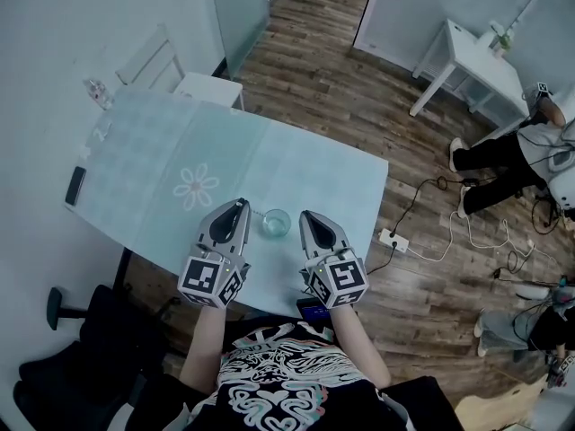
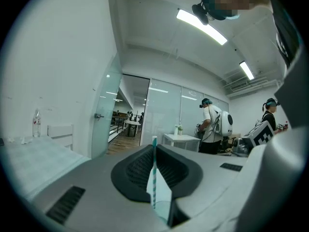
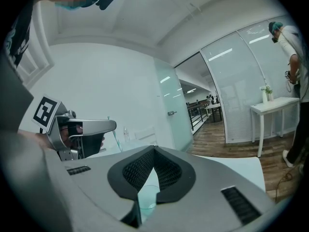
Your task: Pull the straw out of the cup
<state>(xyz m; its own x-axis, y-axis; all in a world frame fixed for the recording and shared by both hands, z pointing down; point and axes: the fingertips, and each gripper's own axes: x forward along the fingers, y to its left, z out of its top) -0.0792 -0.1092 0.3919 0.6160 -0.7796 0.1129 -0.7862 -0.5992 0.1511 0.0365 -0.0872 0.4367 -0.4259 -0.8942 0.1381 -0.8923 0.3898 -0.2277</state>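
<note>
Below, the pale surface [image 1: 162,151] carried it all near its front edge. My left tool [image 1: 241,205] was clamped at its tips on the straw [image 2: 154,173]; my right tool [image 1: 305,215] was narrow, tips together on nothing. Between them stood the clear cup [image 1: 276,223]. The striped straw leaned up from the cup's mouth into my left tool.

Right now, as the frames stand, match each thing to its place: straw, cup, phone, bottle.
Things:
1. straw
2. cup
3. phone
4. bottle

Places:
A. far left corner of the table
B. held in the left gripper
C. left edge of the table
D. on the table, just left of the right gripper

Pairs: 1-B, 2-D, 3-C, 4-A
</note>
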